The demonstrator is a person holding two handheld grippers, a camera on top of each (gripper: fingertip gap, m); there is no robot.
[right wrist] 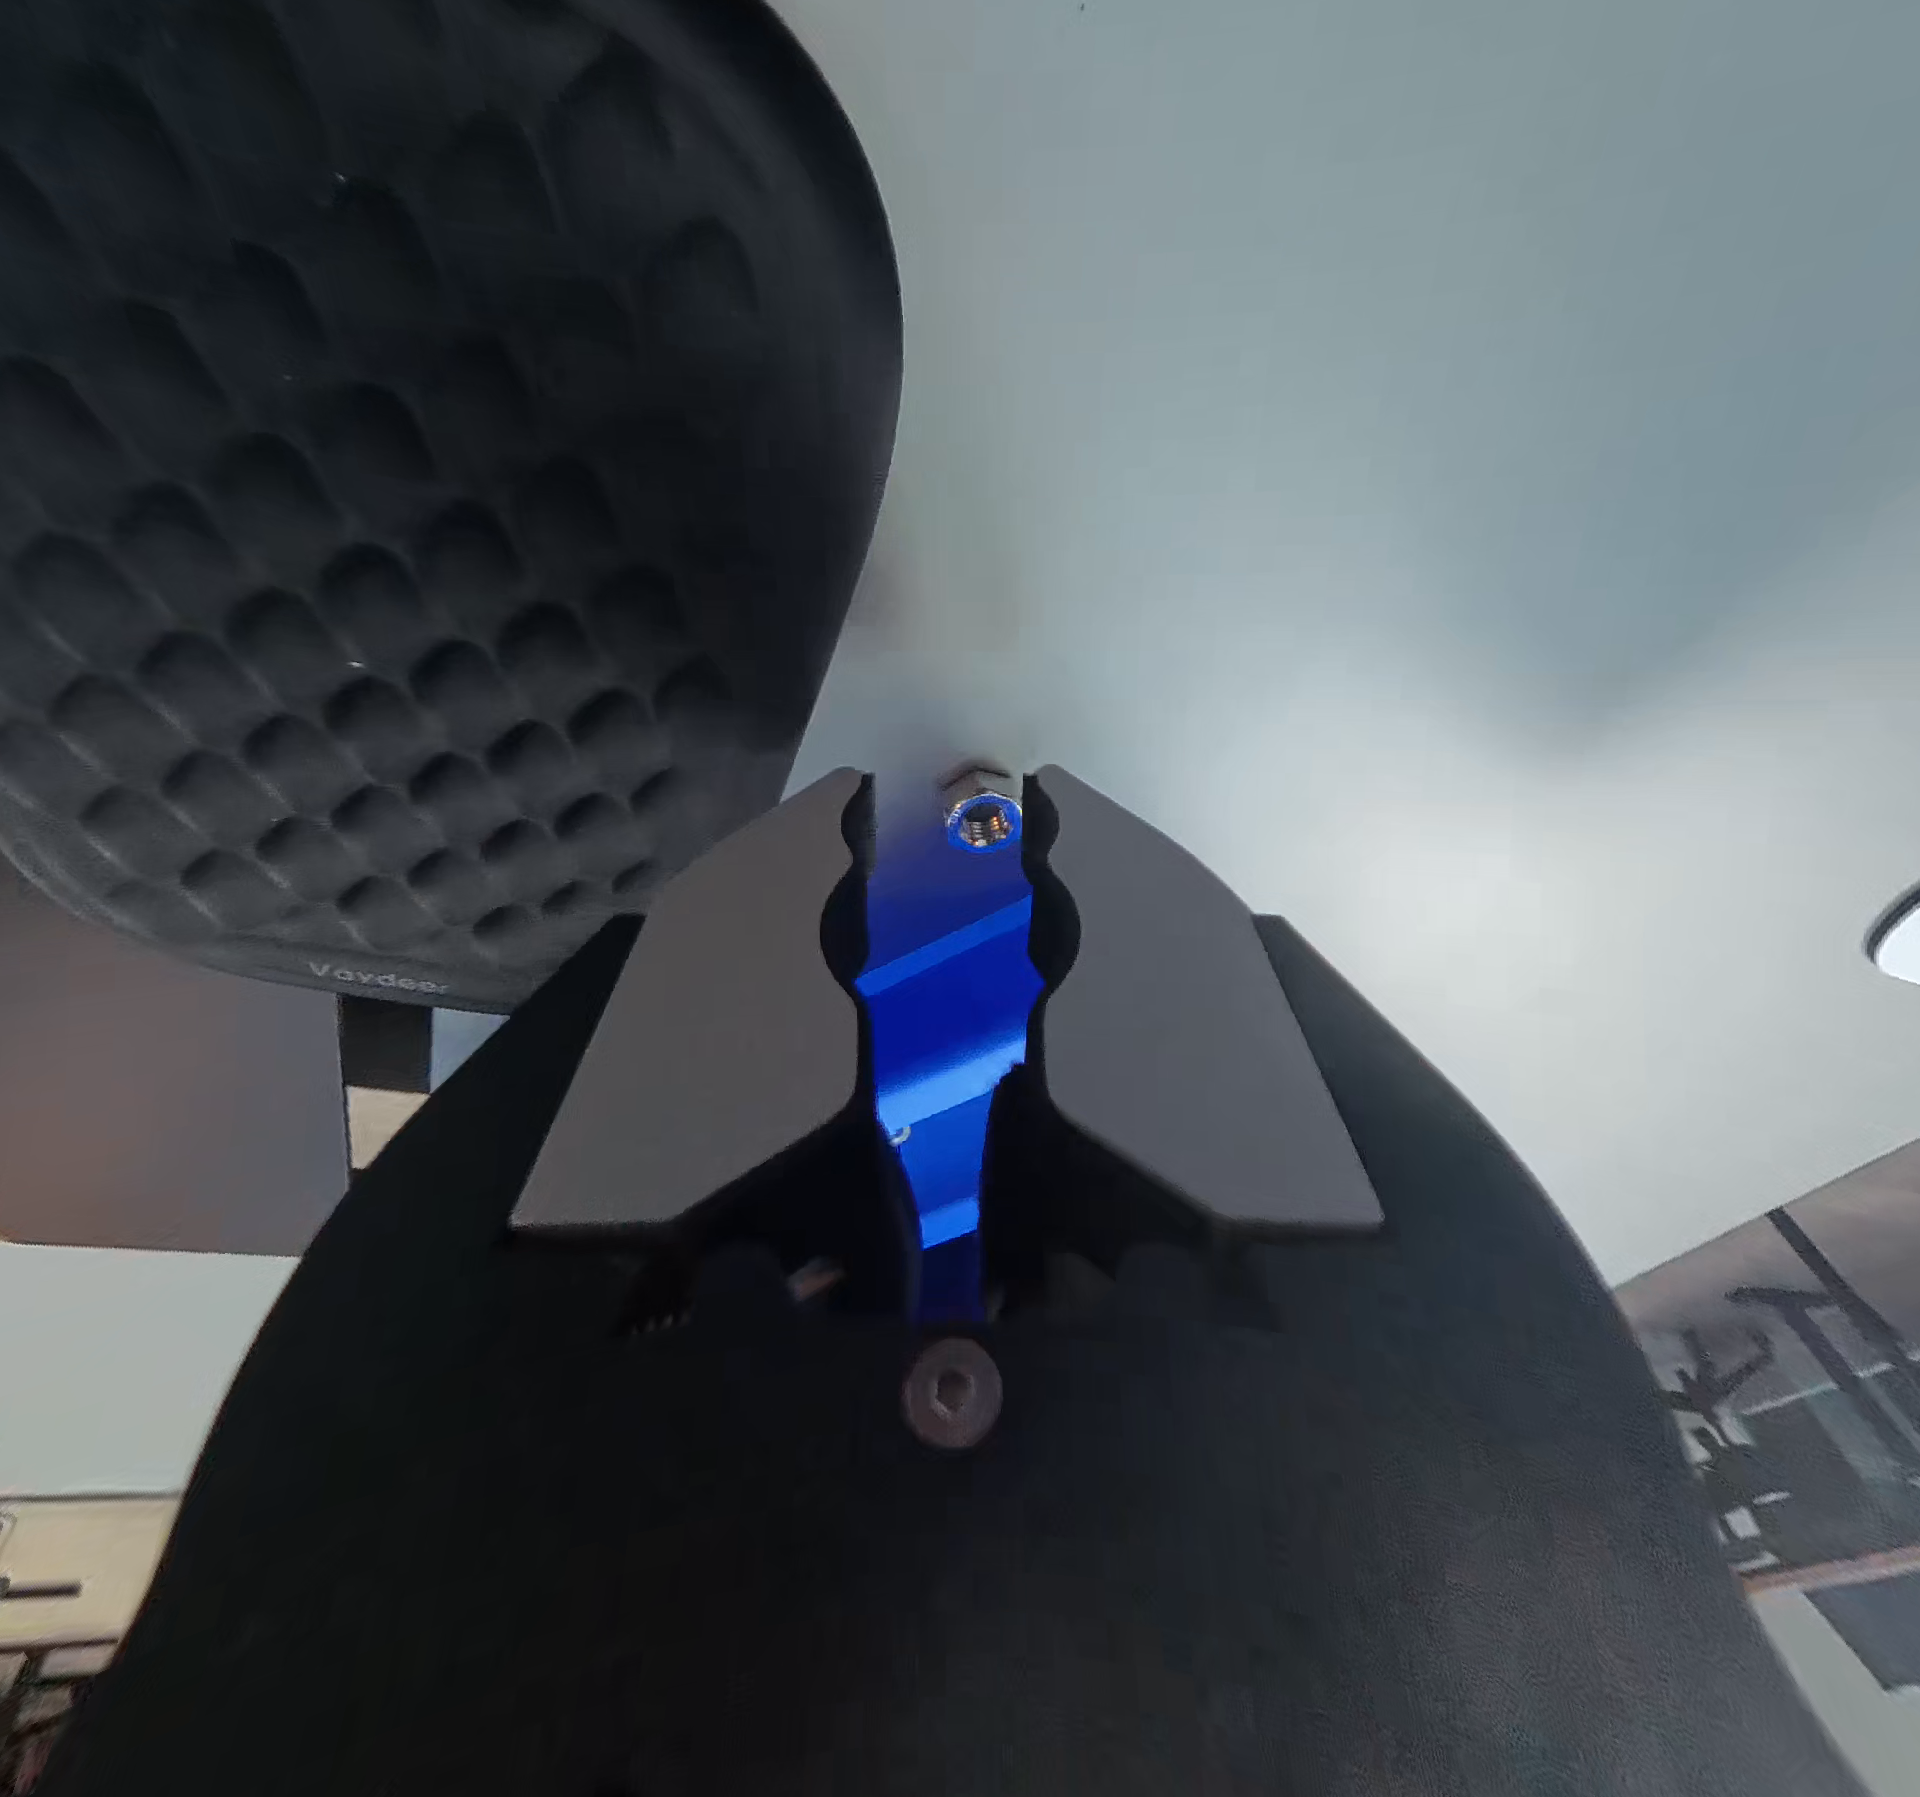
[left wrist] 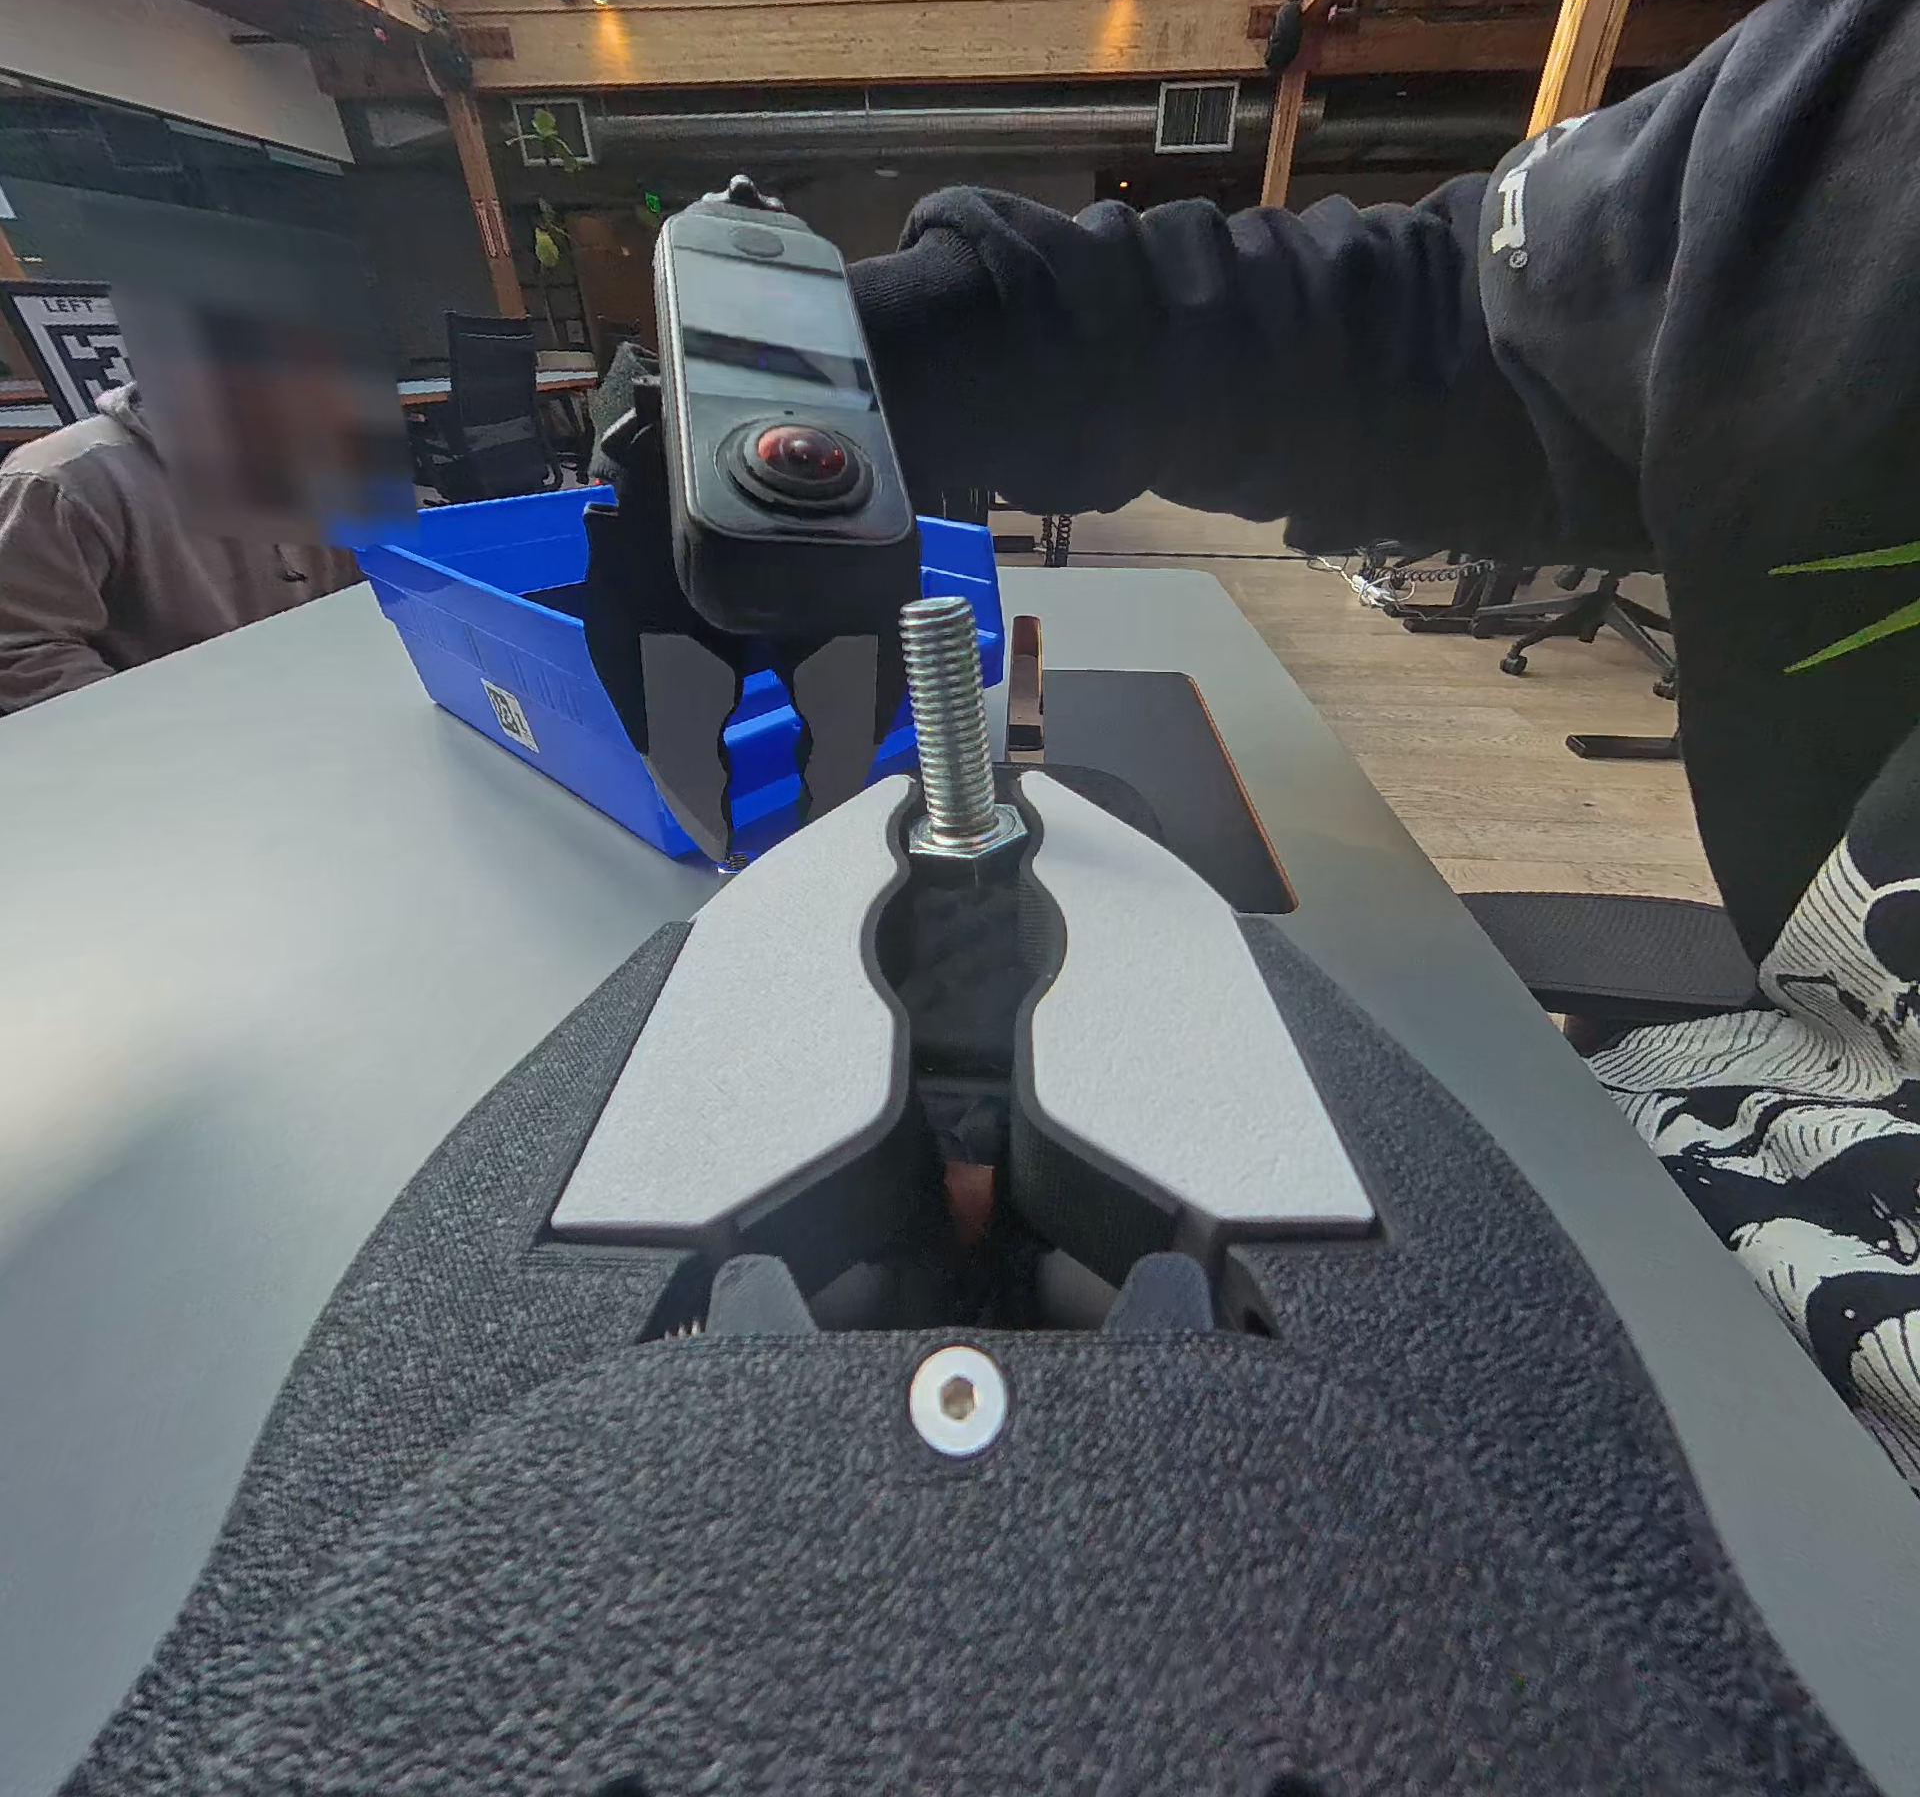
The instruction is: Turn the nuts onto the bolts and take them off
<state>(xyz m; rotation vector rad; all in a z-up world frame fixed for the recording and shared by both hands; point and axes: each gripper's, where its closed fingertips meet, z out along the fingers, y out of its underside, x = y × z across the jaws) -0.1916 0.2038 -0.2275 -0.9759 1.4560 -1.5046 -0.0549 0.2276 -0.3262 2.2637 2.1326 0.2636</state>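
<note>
My left gripper (left wrist: 958,791) is shut on the hex head of a silver bolt (left wrist: 940,698) and holds it upright, threads pointing up, above the grey table (left wrist: 260,864). My right gripper (left wrist: 764,828) points down at the table by the near corner of a blue bin (left wrist: 520,625). In the right wrist view its fingers (right wrist: 948,791) stand a little apart around a small silver nut (right wrist: 979,820) lying on the table. The nut sits close to the right finger and is not clamped. It also shows in the left wrist view (left wrist: 735,860) under the fingertips.
The blue bin also shows between the fingers in the right wrist view (right wrist: 940,1009). A black dimpled object (right wrist: 416,397) lies beside the right gripper. A dark mat (left wrist: 1174,760) lies behind the bolt. A person in a brown jacket (left wrist: 94,542) sits at the far left. The grippers' ends are close to 15 cm from one another.
</note>
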